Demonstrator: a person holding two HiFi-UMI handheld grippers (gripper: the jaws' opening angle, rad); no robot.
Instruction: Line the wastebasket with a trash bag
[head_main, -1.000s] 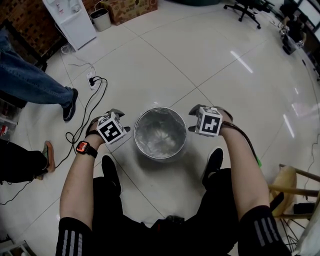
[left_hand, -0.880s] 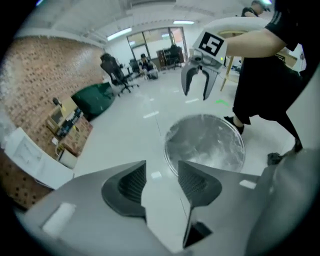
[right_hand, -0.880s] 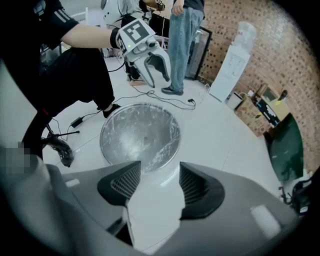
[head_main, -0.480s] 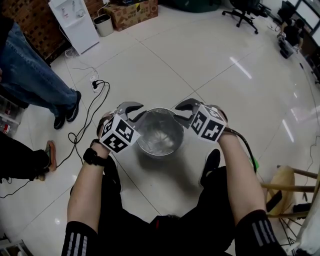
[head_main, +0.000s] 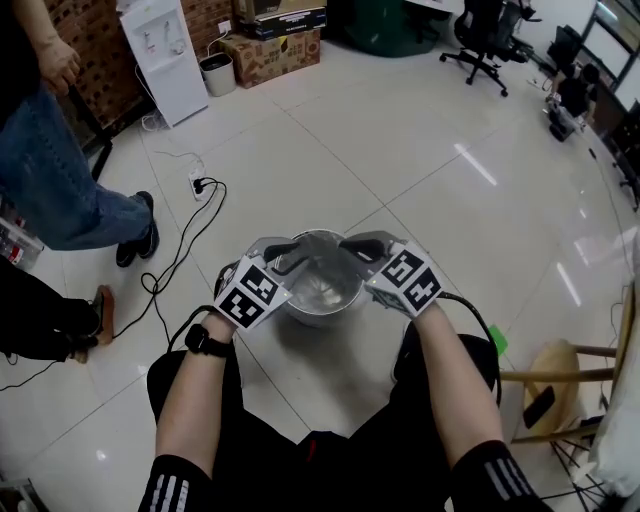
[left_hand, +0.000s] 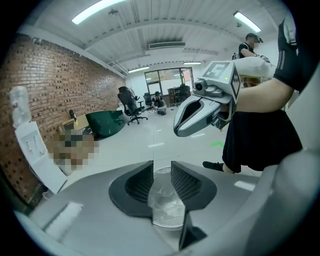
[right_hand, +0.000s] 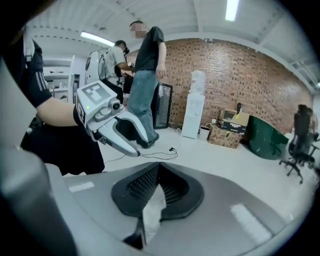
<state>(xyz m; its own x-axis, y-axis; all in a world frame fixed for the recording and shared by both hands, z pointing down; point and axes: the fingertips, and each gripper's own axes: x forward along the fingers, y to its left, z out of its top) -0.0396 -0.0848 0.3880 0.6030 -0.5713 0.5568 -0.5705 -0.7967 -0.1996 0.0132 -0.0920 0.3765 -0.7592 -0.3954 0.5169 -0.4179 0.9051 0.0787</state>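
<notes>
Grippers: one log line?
right gripper: shut on clear plastic trash bag; left gripper: jaws just opened further, bag visible between; both above round metal wastebasket

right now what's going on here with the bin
A person with two handheld grippers is lining a round wastebasket with a clear trash bag. The right gripper is shut on the film. On the left gripper the jaws have just eased apart; crinkled plastic shows in the gap, grip unclear.

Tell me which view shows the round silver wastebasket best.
Head view: the round silver wastebasket shows nearly whole from above. Left gripper view gives a slice between its fingers; right gripper view, none.
</notes>
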